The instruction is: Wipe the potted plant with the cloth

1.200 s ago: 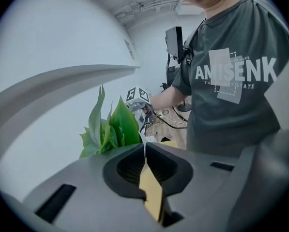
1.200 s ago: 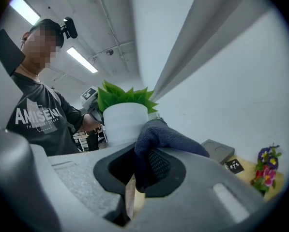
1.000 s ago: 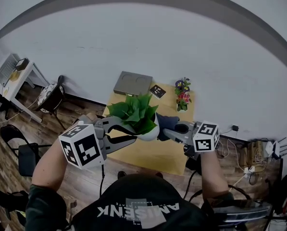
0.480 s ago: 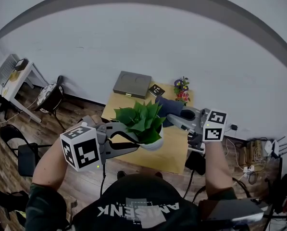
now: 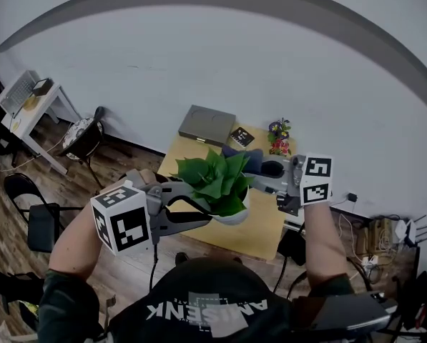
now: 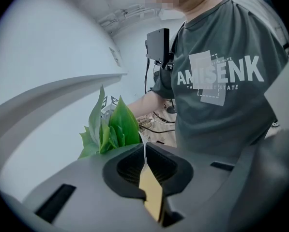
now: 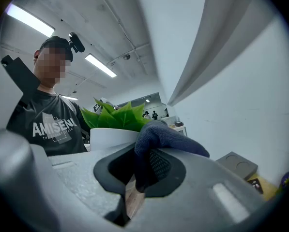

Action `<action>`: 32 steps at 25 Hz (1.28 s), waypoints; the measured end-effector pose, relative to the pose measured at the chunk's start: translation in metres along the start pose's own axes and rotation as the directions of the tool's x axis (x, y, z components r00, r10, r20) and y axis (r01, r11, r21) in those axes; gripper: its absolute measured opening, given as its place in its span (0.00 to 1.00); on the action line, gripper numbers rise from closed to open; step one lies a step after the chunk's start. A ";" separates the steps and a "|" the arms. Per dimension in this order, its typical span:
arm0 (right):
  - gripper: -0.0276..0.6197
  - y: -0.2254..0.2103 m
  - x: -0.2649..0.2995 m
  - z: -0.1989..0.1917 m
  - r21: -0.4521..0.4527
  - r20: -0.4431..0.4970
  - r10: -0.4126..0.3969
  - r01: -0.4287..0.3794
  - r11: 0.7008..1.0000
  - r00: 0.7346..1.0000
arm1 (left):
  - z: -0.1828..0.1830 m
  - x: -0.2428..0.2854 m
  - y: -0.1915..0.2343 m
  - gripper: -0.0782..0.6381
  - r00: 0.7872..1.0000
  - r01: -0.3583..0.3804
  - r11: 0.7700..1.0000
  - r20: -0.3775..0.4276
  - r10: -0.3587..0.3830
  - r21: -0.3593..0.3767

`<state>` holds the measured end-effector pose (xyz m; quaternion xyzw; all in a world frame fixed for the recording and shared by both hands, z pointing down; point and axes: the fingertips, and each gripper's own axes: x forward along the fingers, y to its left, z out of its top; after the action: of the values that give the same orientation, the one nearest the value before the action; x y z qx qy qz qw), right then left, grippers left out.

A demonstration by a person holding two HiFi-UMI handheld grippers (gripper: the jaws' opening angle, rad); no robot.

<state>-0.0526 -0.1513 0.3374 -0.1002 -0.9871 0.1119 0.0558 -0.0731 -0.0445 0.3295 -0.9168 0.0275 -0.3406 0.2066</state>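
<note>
Potted plant [image 5: 214,183] | left gripper [image 6: 145,164] pinched on its white rim | right gripper [image 7: 143,170] clamping blue cloth [image 7: 159,135] by the leaves

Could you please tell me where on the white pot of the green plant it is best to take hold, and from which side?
Take the white pot by its thin rim, one jaw inside, one outside, coming from the person's left, under the leaves. Its rounded body looks too wide to span. The left hand-held gripper grips it so.
</note>
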 end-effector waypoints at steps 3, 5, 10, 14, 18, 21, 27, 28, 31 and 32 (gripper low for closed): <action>0.09 0.003 0.001 -0.003 0.016 -0.002 0.051 -0.051 0.999 0.999 | -0.005 -0.002 0.001 0.13 1.000 -0.010 1.000 -0.012 0.010 -0.019; 0.09 0.005 0.003 -0.003 0.021 -0.003 0.071 -0.071 0.997 0.997 | -0.008 -0.004 0.001 0.13 1.000 -0.013 0.999 -0.017 0.012 -0.033; 0.09 0.005 0.003 -0.007 0.026 -0.011 0.082 -0.081 0.996 0.997 | -0.014 -0.006 0.005 0.13 1.000 0.005 0.996 -0.016 -0.006 -0.084; 0.09 0.003 -0.001 -0.009 0.030 -0.001 0.048 -0.048 0.998 0.999 | -0.024 -0.004 0.014 0.13 1.000 -0.008 0.994 -0.026 0.005 -0.108; 0.09 0.002 -0.006 -0.009 0.029 0.005 -0.006 0.006 1.000 1.000 | -0.033 -0.002 0.024 0.13 1.000 -0.015 0.988 -0.017 0.013 -0.150; 0.09 -0.001 -0.012 -0.011 0.035 0.007 -0.049 0.049 0.998 0.999 | -0.037 0.005 0.037 0.13 1.000 -0.011 0.972 0.001 0.012 -0.234; 0.09 -0.001 -0.023 -0.017 0.040 0.002 -0.139 0.139 0.989 0.990 | -0.042 0.022 0.051 0.13 1.000 -0.013 0.954 -0.012 0.010 -0.301; 0.09 -0.002 -0.025 -0.017 0.040 0.003 -0.153 0.153 0.987 0.988 | -0.042 0.025 0.055 0.13 1.000 -0.015 0.949 -0.012 0.012 -0.316; 0.09 -0.007 -0.030 -0.017 0.031 0.001 -0.202 0.202 0.979 0.979 | -0.045 0.033 0.067 0.13 0.999 -0.028 0.934 -0.024 0.021 -0.356; 0.09 -0.009 -0.031 -0.018 0.030 -0.001 -0.222 0.222 0.975 0.975 | -0.046 0.036 0.070 0.13 0.999 -0.031 0.928 -0.025 0.023 -0.371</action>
<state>-0.0213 -0.1626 0.3540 0.0118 -0.9904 0.1198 0.0684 -0.0682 -0.1321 0.3549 -0.9354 0.1059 -0.3356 0.0340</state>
